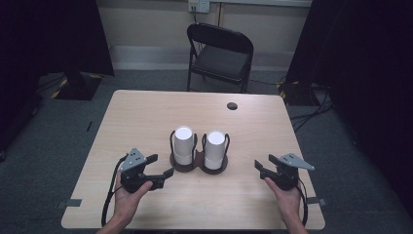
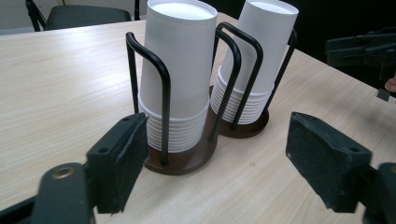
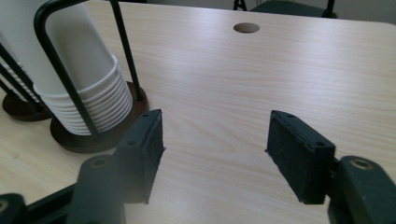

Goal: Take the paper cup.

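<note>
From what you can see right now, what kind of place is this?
Probably a lab or recording room: black curtains at the sides, a black folding chair, and cables across grey carpet behind a light wooden table.

My left gripper (image 1: 157,171) and right gripper (image 1: 265,168) are black, each topped by a grey three-cornered plate. Black cables trail at lower frame. Brass screws show beside the jaws.

Left claw (image 1: 158,165) and right claw (image 1: 263,165), each carried in an upturned hand, point inward toward each other; both stand with jaws apart, nothing between them.
</note>
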### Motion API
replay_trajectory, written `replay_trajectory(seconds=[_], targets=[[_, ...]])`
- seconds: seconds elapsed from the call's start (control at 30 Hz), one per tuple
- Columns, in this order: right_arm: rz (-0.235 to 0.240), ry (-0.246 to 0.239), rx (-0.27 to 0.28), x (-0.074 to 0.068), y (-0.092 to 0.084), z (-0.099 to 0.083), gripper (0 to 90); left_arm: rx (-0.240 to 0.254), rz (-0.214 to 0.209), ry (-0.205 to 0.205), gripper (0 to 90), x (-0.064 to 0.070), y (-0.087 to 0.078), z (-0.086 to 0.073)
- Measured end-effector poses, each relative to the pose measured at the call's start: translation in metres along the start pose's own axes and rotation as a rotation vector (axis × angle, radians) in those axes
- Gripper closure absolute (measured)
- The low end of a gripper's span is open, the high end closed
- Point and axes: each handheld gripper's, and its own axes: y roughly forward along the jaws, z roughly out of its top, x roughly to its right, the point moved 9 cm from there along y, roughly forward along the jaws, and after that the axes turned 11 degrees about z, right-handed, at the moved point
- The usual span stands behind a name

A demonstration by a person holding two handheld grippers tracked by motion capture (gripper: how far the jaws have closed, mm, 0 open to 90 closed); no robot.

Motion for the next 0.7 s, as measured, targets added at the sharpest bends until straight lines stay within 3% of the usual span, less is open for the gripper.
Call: replay_trajectory(seconds=[0.17, 0.33, 0.43, 0.5, 0.7], targets=[[0.011, -0.005, 0.018, -0.002, 0.000, 0.002, 40.8, 0.012, 0.017, -0.020, 20.3, -0.006, 0.000, 0.001], [0.062, 0.040, 0.061, -0.008, 0.001, 0.007, 39.8, 0.004, 0.009, -0.031, 21.3, -0.008, 0.001, -0.002], [0.050, 0.012, 0.010, -0.009, -0.001, 0.005, 45.2, 0.005, -0.004, -0.034, 21.4, -0.006, 0.000, -0.001], [0.075, 0.034, 0.016, -0.013, -0.002, 0.007, 40.6, 0.008, -0.008, -0.023, 21.5, -0.005, 0.000, -0.001], [0.106, 0.025, 0.037, -0.024, -0.006, 0.012, 35.2, 0.005, -0.016, -0.007, 23.4, 0.002, 0.000, -0.001]])
